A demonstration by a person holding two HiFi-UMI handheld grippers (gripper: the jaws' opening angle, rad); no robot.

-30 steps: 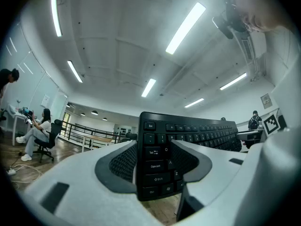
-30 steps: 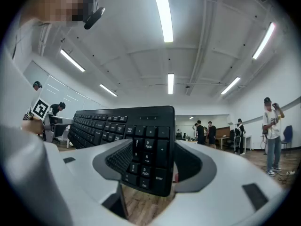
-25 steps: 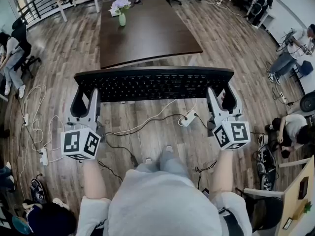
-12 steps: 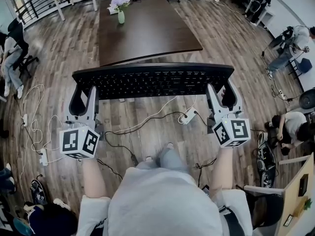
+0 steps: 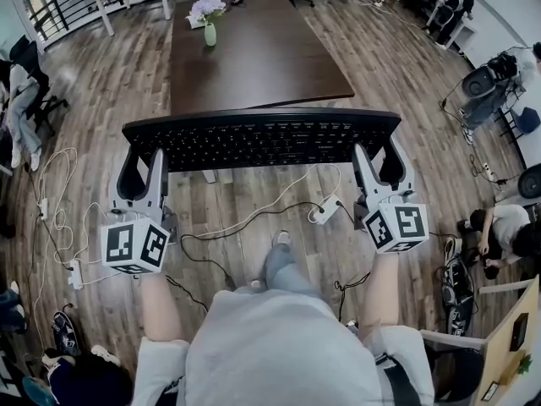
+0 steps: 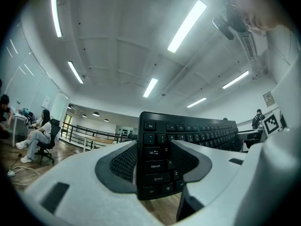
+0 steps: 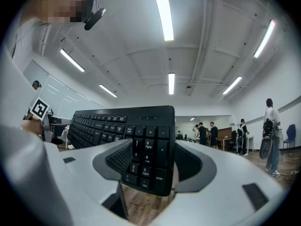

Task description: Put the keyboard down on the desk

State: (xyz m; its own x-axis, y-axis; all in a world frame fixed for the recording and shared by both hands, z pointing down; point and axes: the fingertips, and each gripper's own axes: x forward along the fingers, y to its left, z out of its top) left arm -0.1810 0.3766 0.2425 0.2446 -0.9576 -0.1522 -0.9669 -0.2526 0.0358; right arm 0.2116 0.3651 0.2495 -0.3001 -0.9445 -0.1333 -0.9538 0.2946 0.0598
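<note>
A long black keyboard point(image 5: 262, 140) hangs level in the air, keys up, held at both ends. My left gripper point(image 5: 144, 166) is shut on its left end, where the Tab and Caps Lock keys point(image 6: 157, 159) sit between the jaws. My right gripper point(image 5: 385, 159) is shut on its right end, across the number pad point(image 7: 148, 157). The dark brown desk point(image 5: 254, 53) lies just beyond the keyboard's far edge, its near edge partly hidden by the keyboard.
A vase of flowers point(image 5: 207, 15) stands at the desk's far left. White and black cables and a power strip point(image 5: 325, 210) trail over the wooden floor below. People sit at the left point(image 5: 21, 100) and right point(image 5: 507, 227) of the room.
The keyboard and both grippers have moved slightly forward toward the desk, whose near edge now sits closer to the keyboard. The person's feet have shifted on the floor.
</note>
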